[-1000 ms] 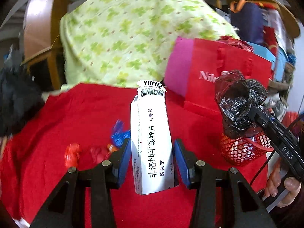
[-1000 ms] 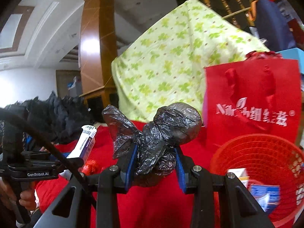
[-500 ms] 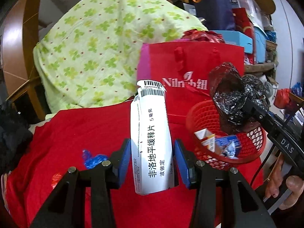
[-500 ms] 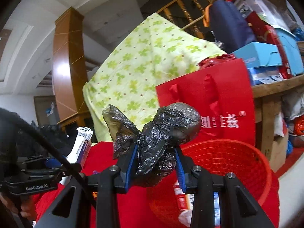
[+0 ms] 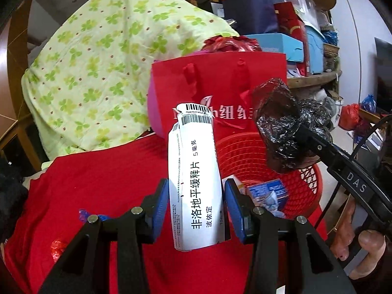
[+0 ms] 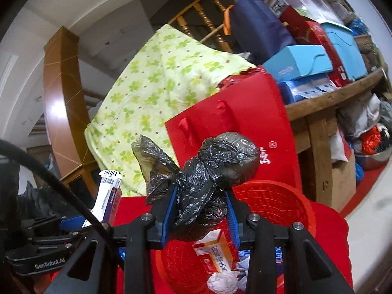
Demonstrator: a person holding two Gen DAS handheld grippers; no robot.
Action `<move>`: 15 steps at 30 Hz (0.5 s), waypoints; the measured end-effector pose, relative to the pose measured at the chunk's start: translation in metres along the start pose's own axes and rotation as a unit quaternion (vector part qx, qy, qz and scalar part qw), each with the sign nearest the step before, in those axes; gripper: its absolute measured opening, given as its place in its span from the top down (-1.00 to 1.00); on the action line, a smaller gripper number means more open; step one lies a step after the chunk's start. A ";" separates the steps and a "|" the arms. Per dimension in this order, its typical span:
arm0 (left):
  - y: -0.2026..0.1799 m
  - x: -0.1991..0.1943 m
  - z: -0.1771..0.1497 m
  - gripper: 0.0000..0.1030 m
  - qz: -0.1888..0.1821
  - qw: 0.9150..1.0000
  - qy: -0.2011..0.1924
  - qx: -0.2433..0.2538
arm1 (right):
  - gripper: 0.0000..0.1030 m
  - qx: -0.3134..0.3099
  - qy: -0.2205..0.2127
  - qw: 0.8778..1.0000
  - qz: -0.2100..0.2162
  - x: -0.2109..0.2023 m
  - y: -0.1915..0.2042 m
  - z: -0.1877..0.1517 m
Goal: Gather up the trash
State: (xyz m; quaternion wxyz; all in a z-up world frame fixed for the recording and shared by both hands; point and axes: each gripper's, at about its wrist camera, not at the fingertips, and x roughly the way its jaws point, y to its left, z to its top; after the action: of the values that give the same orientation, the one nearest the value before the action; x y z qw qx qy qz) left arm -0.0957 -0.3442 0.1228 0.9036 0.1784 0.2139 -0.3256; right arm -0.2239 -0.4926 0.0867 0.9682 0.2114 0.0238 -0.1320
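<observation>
Swinging both loads over: left gripper (image 5: pixel 197 210) clamps the white medicine box (image 5: pixel 196 178), right gripper (image 6: pixel 201 216) pinches the crumpled black plastic bag (image 6: pixel 203 171), and the red mesh basket (image 6: pixel 281 196) now sits right below us, so we'd drop next.

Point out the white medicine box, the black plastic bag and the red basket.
white medicine box (image 5: pixel 196 183): left wrist view, middle of its printed face.
black plastic bag (image 6: pixel 208 178): right wrist view, crumpled middle.
red basket (image 6: pixel 281 196): right wrist view, inner mesh wall.

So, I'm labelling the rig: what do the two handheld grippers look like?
Both are black, with triangular cut-out finger frames, silver pivot bolts and blue pads. The right gripper reads "DAS" in white on its side; the left gripper reads "GenRobot.AI". A black cable arcs past it.
</observation>
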 end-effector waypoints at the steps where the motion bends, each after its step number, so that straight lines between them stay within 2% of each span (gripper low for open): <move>1: -0.003 0.001 0.001 0.07 -0.002 1.000 -0.001 0.003 | 0.24 0.004 0.000 1.000 -0.002 0.000 -0.002 0.001; 7: -0.014 0.007 0.005 0.07 -0.033 0.999 0.000 0.004 | 0.23 0.029 0.003 1.000 -0.009 0.000 -0.017 0.005; 15: -0.013 0.030 0.006 0.06 -0.111 0.993 0.029 -0.032 | 0.20 0.073 0.023 0.997 -0.023 0.006 -0.038 0.006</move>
State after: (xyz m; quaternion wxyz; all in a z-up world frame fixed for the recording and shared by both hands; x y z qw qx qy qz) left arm -0.0816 -0.3713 0.1104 0.8603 0.1342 0.2686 -0.4120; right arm -0.2281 -0.5297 0.0765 0.9459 0.2843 0.0409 -0.1507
